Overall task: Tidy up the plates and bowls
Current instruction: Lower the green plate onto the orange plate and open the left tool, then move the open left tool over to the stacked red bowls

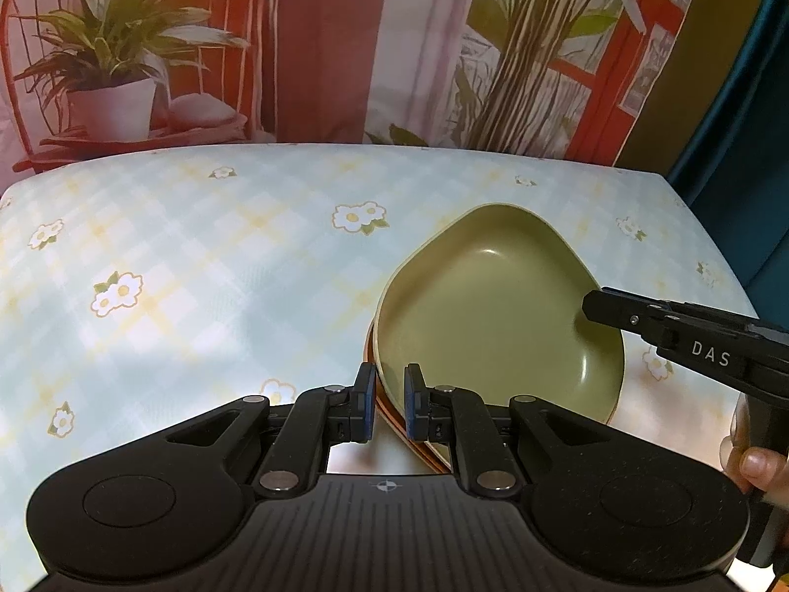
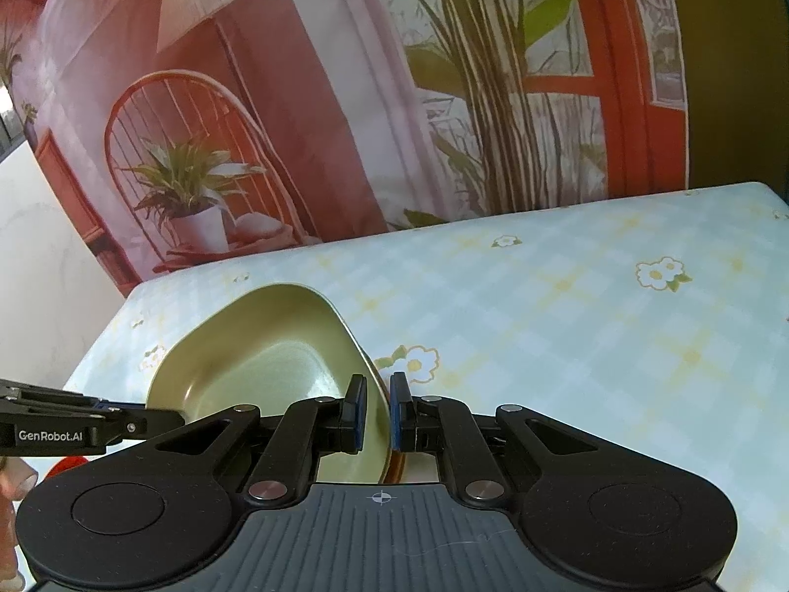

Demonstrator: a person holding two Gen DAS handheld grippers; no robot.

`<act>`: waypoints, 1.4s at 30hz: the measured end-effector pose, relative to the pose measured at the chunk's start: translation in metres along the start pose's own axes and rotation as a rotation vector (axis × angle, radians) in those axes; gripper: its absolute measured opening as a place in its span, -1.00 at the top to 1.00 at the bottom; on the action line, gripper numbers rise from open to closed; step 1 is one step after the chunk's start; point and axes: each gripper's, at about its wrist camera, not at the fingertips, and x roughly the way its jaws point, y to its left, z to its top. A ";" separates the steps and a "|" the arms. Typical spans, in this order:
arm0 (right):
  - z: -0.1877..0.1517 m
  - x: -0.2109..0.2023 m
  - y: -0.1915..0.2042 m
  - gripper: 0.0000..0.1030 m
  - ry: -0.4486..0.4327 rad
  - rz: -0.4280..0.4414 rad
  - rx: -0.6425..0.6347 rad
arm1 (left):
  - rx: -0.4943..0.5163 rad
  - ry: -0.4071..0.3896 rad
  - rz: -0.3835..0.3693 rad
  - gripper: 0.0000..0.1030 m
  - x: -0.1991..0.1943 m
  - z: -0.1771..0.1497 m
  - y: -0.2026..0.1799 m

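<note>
Stack: green bowl [image 1: 498,311] nested on top of a cream plate and an orange plate [image 1: 409,434], only their edges showing; sits on the worktop [image 1: 197,256], right of centre in the left wrist view.
Left gripper [image 1: 389,402]: fingers straddle the near-left rim of the stack, blue pads either side, narrow gap, clamped on the rims.
Right gripper [image 2: 377,417]: fingers pinch the opposite rim of the green bowl, one inside, one outside.
Worktop cover: pale blue check cloth with daisies.
Background: printed backdrop [image 1: 320,49], chair and potted plant.
</note>
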 end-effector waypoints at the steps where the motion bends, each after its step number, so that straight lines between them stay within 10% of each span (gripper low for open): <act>1: 0.000 0.000 0.000 0.82 0.002 -0.002 -0.002 | -0.001 0.001 0.001 0.75 0.000 0.000 -0.001; 42: -0.020 0.008 -0.001 0.68 0.038 -0.066 -0.035 | -0.022 -0.075 0.002 0.37 -0.014 0.000 0.012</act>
